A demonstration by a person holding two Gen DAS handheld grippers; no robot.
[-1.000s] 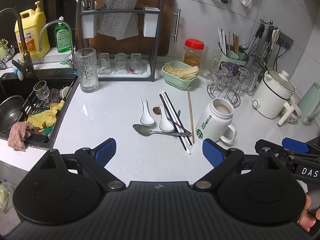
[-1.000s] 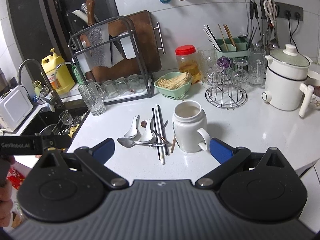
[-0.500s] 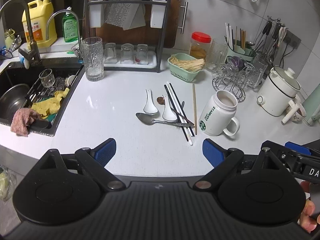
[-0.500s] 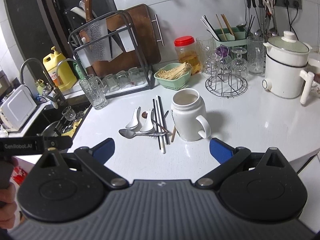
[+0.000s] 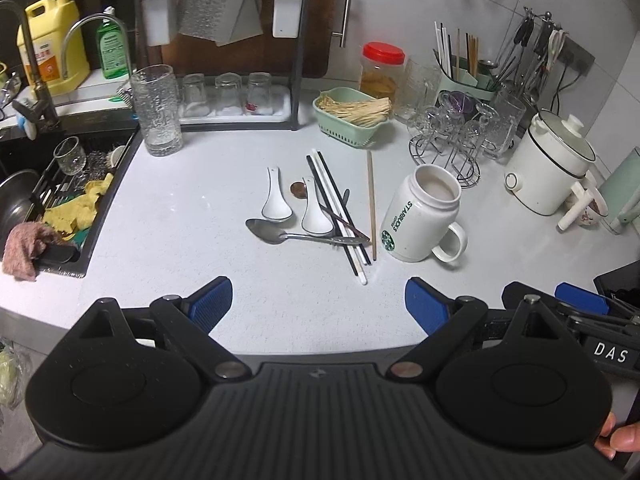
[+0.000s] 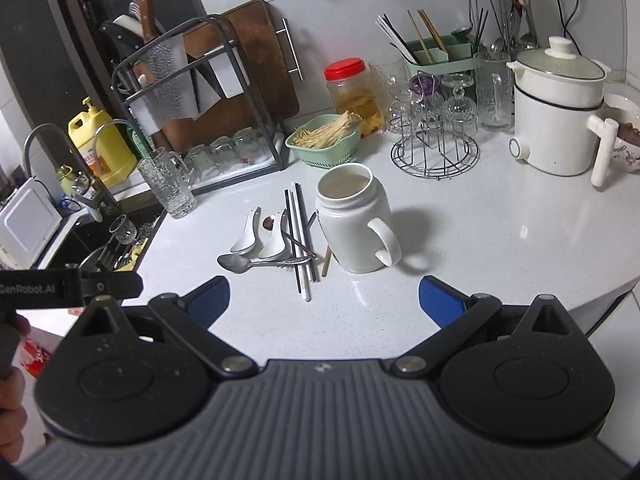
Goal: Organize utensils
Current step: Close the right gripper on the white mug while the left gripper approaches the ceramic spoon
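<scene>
Loose utensils lie in a heap mid-counter: two white ceramic spoons, a metal spoon, black and white chopsticks and one wooden chopstick. A white Starbucks mug stands just right of them, empty inside. My left gripper is open near the counter's front edge, holding nothing. My right gripper is also open and empty, in front of the mug.
A green utensil caddy with chopsticks stands at the back right, beside a wire glass rack, a white pot and a red-lidded jar. A green basket, a tall glass, a dish rack and the sink lie left.
Both cameras have pushed in closer and lower toward the counter; the utensils and mug look larger. Nothing on the counter has moved and both grippers stay open.
</scene>
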